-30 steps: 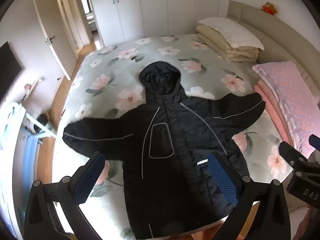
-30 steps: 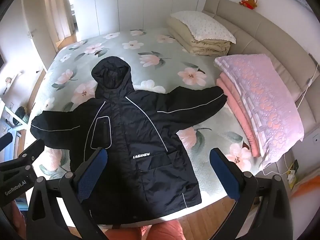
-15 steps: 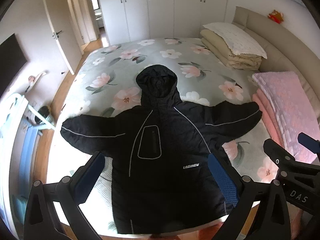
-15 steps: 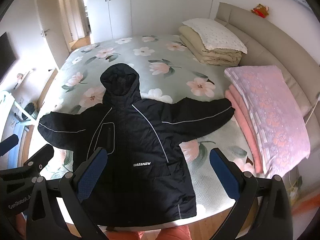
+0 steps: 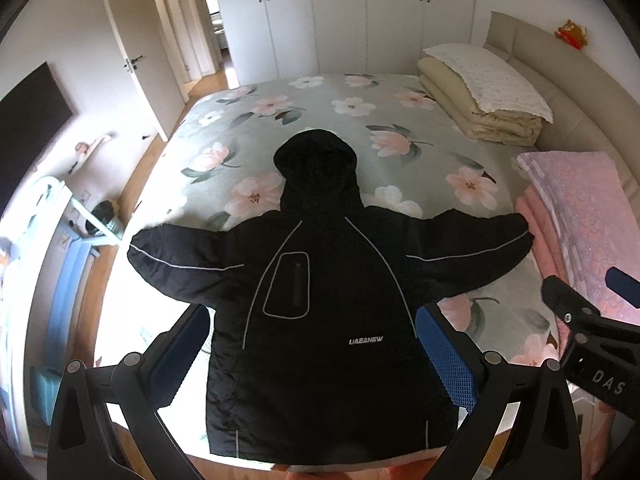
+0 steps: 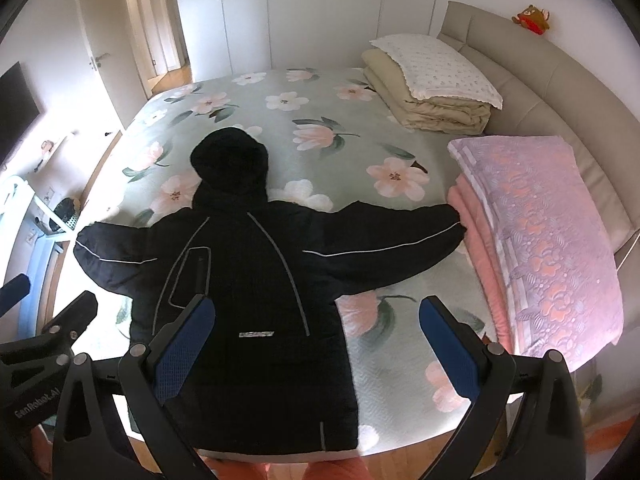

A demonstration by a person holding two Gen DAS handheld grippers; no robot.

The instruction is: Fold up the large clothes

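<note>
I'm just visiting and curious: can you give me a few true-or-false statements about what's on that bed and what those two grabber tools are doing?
1. The black hooded jacket lies spread flat, sleeves out. True.
2. The left gripper clamps the jacket's hem. False: it is open and holds nothing.
3. The right gripper is open. True.
4. The folded pink blanket covers the hood. False: it lies beside the sleeve end.
5. A folded beige quilt sits near the headboard. True.
</note>
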